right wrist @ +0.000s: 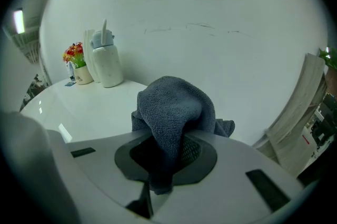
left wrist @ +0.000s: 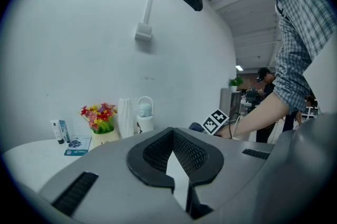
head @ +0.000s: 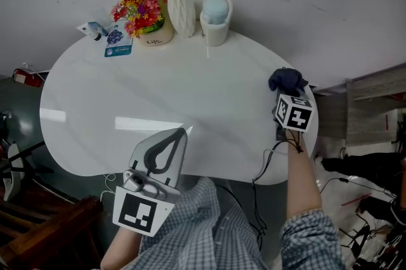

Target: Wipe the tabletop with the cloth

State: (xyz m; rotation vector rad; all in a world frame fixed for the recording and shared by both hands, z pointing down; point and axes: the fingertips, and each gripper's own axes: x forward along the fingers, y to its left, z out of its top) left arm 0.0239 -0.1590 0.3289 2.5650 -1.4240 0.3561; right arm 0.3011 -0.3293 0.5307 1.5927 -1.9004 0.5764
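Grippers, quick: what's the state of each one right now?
Left gripper: shut, nothing between its jaws.
Right gripper: shut on the dark grey cloth.

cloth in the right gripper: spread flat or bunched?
Bunched. The cloth is a rumpled wad clamped in the right gripper, humped up over its jaws at the table's right edge, not laid flat.
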